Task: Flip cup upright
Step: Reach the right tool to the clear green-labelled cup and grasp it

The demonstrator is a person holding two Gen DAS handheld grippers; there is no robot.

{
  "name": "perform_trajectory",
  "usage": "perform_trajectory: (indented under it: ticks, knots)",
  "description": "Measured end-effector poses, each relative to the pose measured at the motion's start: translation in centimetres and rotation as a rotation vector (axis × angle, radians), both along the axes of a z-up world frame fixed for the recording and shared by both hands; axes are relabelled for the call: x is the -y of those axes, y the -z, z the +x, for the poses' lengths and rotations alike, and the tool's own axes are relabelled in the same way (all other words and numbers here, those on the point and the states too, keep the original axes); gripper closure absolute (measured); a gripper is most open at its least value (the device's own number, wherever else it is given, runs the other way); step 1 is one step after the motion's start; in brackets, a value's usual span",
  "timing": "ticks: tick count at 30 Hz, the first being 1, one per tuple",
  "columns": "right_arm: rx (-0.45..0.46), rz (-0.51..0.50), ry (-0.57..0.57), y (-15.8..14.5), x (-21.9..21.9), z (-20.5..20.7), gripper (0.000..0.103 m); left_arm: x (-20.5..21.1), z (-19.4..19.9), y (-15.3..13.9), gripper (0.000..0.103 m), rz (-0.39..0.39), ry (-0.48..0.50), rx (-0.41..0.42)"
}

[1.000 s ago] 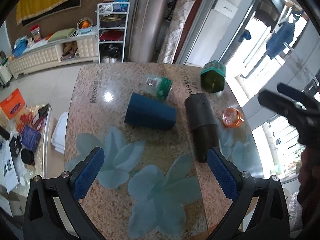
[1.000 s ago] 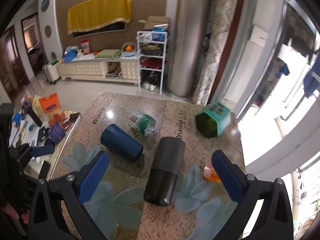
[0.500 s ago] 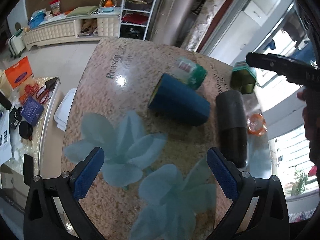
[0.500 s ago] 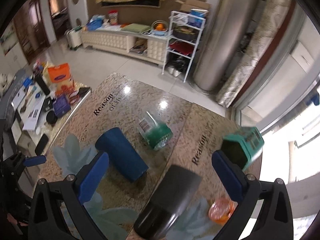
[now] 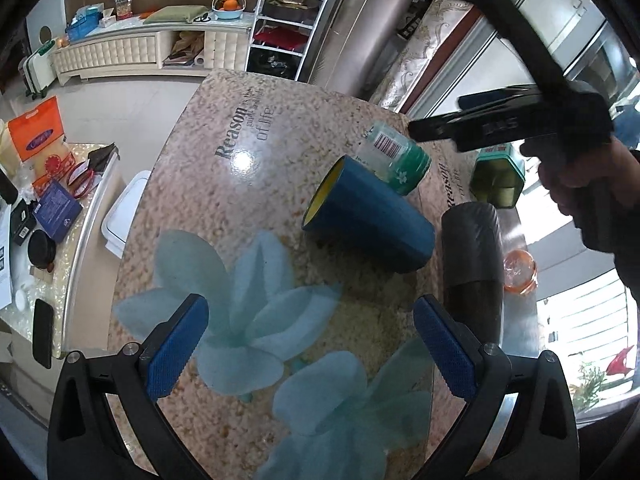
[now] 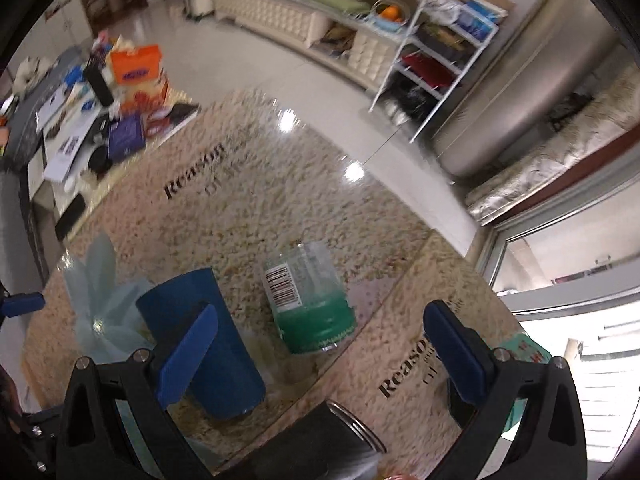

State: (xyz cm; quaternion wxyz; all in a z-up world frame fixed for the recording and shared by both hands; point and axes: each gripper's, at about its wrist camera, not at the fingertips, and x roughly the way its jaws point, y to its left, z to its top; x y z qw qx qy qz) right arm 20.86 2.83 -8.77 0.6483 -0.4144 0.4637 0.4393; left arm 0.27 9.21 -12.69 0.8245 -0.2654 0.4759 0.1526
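My left gripper (image 5: pixel 310 344) and right gripper (image 6: pixel 322 350) both hover with fingers spread wide, holding nothing. The blue cup (image 5: pixel 366 222) lies on its side on the worktop (image 5: pixel 248 184), touching the green bottle (image 5: pixel 394 162) and just beside the black tumbler (image 5: pixel 472 256).

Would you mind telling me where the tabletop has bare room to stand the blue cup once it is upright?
The widest bare patch is the table left of the blue cup, from the printed lettering down over the pale flower prints. To the cup's right it is crowded: green-capped jar, black tumbler, orange lid and green tin lie close together.
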Motion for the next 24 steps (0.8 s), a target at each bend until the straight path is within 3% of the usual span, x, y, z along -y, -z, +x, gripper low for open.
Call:
perform_trajectory:
  ticks: [13,20,23,24]
  knots:
    - [-0.043,-0.254,-0.081,6.5,-2.6,2.0,0.000,1.2,0.6,2.8,0.000,-0.052,0.030,-0.064]
    - [-0.107,-0.256,-0.015,6.6,-2.8,4.9,0.000,0.8,0.5,3.4,0.000,-0.056,0.018,-0.088]
    - [-0.147,-0.257,0.016,6.4,-2.7,6.6,0.013,0.7,0.4,3.6,0.000,-0.056,0.016,-0.095]
    - [-0.156,-0.266,0.024,6.5,-2.6,7.1,0.025,0.7,0.5,3.6,0.000,-0.057,0.016,-0.097]
